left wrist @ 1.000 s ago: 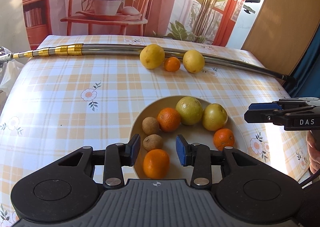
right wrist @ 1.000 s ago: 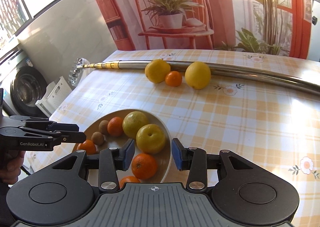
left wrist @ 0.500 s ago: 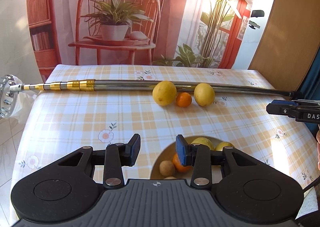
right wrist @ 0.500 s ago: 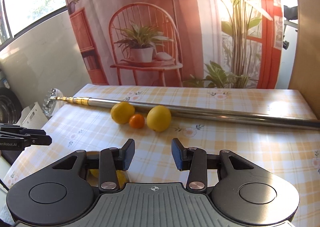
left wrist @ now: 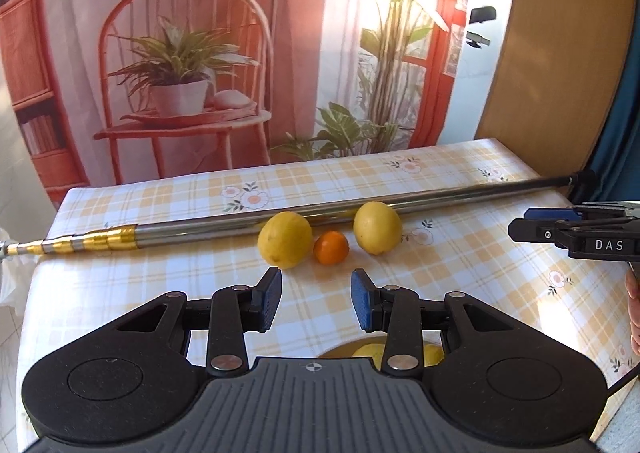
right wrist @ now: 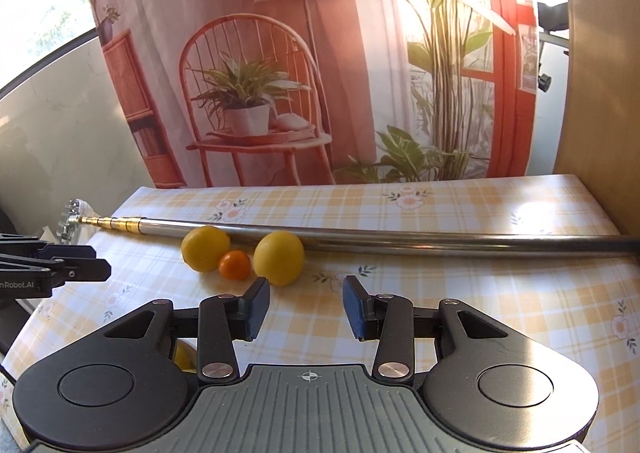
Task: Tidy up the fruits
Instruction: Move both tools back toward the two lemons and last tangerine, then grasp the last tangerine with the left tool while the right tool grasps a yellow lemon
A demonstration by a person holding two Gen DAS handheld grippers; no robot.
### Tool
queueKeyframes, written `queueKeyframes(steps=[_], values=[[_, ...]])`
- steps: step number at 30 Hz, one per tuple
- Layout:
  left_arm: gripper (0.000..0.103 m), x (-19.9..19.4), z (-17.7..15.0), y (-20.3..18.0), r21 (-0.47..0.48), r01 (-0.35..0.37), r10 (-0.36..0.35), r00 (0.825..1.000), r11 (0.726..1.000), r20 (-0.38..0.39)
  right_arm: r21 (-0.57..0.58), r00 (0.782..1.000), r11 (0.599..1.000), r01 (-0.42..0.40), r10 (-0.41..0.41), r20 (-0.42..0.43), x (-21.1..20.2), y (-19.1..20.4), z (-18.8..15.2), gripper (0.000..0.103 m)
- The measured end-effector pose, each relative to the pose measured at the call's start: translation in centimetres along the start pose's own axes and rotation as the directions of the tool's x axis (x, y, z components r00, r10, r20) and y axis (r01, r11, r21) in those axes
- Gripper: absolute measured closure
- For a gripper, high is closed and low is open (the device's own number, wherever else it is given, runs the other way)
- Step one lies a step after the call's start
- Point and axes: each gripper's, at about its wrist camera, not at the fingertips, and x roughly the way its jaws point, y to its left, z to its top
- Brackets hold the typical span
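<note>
Yellow and orange fruit lies in a short row toward the far edge of the tabletop: a lemon (left wrist: 285, 239) on the left, a small orange (left wrist: 331, 248) in the middle, a second lemon (left wrist: 377, 227) on the right. Both lemons rest against a long metal pole (left wrist: 248, 224) that runs along the far edge from left to right. The orange sits just in front of the gap between the lemons, close to the left one.

Left gripper (left wrist: 316, 300): jaws open, nothing between them. The row of fruit lies ahead of the fingertips; the orange is roughly in line with the gap, and the left lemon is just beyond the left blue pad (left wrist: 272, 293). Below this gripper, near the near edge, a bowl rim (left wrist: 340, 351) with yellow fruit shows partly behind the right finger.

Right gripper (right wrist: 306, 307): jaws open, empty. Here the fruit lies ahead and to the left of the gap, the second lemon (right wrist: 279, 257) nearest the left fingertip.

Each gripper shows at the side margin of the other's view. The tabletop carries a yellow checked cloth (right wrist: 480, 293) with flower prints.
</note>
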Motion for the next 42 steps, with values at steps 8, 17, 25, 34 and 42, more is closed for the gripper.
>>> queueKeyframes(steps=[8,17,25,34,42], values=[[0.064,6.9,2.1,-1.3,0.088,0.061,-0.058,0.998,0.994,-0.037,0.099,1.000,0.995,-0.012,0.014,-0.017,1.5,-2.9,-0.5,0.065],[0.065,13.2,3.3,-1.4,0.096,0.081,-0.072,0.992,0.992,-0.099,0.144,0.999,0.990,0.003,0.004,-0.047,3.5,-5.1,-0.8,0.065],[0.067,14.2,2.9,-1.3,0.127,0.096,-0.080,0.989,0.987,-0.124,0.157,0.998,0.988,0.006,0.005,-0.065,4.5,-5.5,-1.0,0.065],[0.067,10.6,0.8,-1.9,0.144,0.196,-0.172,0.971,0.970,-0.164,0.158,0.998,0.987,0.004,0.007,-0.066,4.4,-5.6,-1.1,0.065],[0.063,13.0,1.2,-1.9,0.158,0.126,-0.095,0.977,0.979,-0.189,0.161,0.997,0.987,-0.005,0.016,-0.071,4.3,-5.3,-1.3,0.065]])
